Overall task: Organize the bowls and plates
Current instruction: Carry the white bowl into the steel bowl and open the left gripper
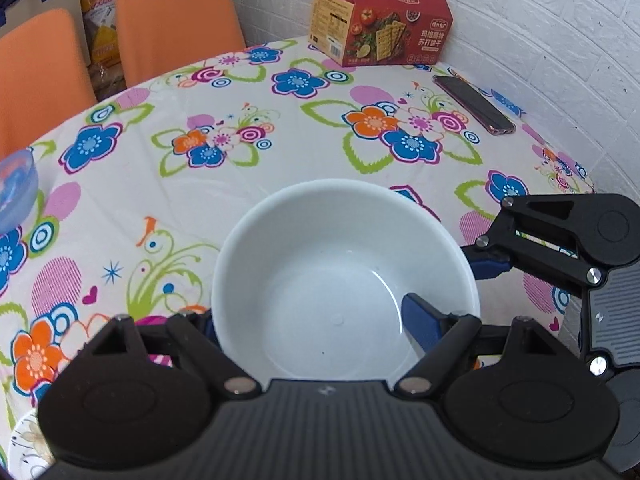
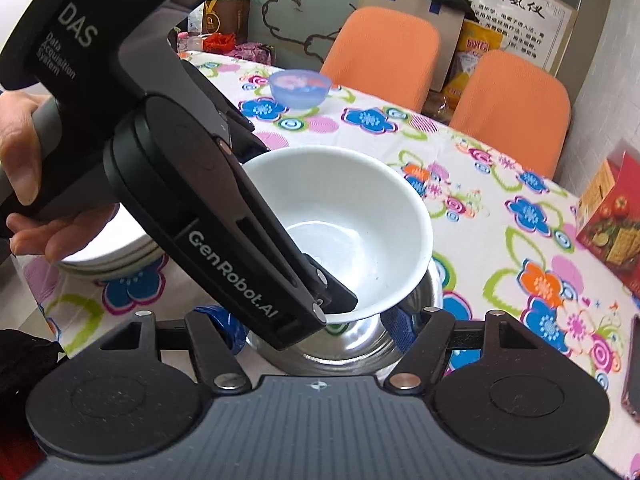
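A white bowl (image 1: 340, 280) fills the middle of the left wrist view. My left gripper (image 1: 316, 328) is shut on its near rim, one blue pad inside the bowl and one outside. In the right wrist view the white bowl (image 2: 344, 216) hangs tilted over a steel bowl (image 2: 352, 340), held by the left gripper (image 2: 320, 308). My right gripper (image 2: 316, 328) stands open around the steel bowl, its blue fingers (image 2: 400, 328) on either side. A small blue translucent bowl (image 2: 299, 88) sits farther back on the table. A stack of white plates (image 2: 116, 260) lies at the left.
A floral tablecloth (image 1: 200, 200) covers the table. A red cracker box (image 1: 380, 24) and a phone (image 1: 474, 104) lie near the white brick wall. Orange chairs (image 2: 508, 108) stand behind the table. The blue bowl (image 1: 16, 188) sits at the left edge.
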Motion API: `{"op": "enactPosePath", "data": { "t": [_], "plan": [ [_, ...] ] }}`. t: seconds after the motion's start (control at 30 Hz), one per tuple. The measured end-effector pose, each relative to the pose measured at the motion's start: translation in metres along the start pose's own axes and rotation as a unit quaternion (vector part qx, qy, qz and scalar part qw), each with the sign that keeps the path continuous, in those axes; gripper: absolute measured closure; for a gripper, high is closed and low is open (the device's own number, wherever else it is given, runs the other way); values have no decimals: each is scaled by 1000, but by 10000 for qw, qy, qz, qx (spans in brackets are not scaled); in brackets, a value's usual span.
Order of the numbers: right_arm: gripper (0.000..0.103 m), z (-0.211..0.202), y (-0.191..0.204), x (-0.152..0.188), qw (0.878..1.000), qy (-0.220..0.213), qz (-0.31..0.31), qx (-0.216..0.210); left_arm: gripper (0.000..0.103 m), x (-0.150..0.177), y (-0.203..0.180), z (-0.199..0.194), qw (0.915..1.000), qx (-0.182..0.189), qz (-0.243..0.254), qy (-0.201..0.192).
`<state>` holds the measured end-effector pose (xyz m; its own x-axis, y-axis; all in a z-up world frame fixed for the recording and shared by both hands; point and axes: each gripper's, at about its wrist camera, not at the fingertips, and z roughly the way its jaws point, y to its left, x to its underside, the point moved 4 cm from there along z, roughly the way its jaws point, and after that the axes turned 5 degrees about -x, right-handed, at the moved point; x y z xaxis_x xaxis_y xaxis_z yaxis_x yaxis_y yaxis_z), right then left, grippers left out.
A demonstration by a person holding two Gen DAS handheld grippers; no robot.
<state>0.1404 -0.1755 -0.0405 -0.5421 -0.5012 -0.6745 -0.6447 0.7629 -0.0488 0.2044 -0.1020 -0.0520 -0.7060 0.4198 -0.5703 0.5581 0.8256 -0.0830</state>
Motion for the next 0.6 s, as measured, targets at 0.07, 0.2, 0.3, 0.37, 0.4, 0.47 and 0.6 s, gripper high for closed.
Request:
{"op": "enactPosePath", "data": {
  "t": [0.07, 0.2, 0.3, 0.37, 0.4, 0.47, 0.6],
  "plan": [
    [47, 3, -1, 5, 9999, 18, 102, -61, 18, 0, 3, 5, 9999, 66, -74, 53],
    [47, 8, -7, 10, 9994, 66, 312, -131, 17, 2, 6, 11, 9997, 171, -146, 79],
    [47, 9, -10, 12, 9989, 102, 424, -167, 14, 1, 6, 10, 9996, 228, -122, 120],
    [48, 9, -12, 12, 9983, 138, 511, -250, 13, -1, 8, 9, 9993, 283, -189, 157],
    [48, 9, -12, 12, 9979, 172, 558, -281, 13, -2, 10, 8, 9991, 318, -232, 162],
    [48, 7, -12, 11, 9971, 230, 623, -363, 12, -3, 13, 6, 9985, 418, -295, 204],
    [48, 6, -10, 10, 9951, 367, 770, -500, 11, -1, 14, 1, 9974, 579, -298, 293]
  ]
}}
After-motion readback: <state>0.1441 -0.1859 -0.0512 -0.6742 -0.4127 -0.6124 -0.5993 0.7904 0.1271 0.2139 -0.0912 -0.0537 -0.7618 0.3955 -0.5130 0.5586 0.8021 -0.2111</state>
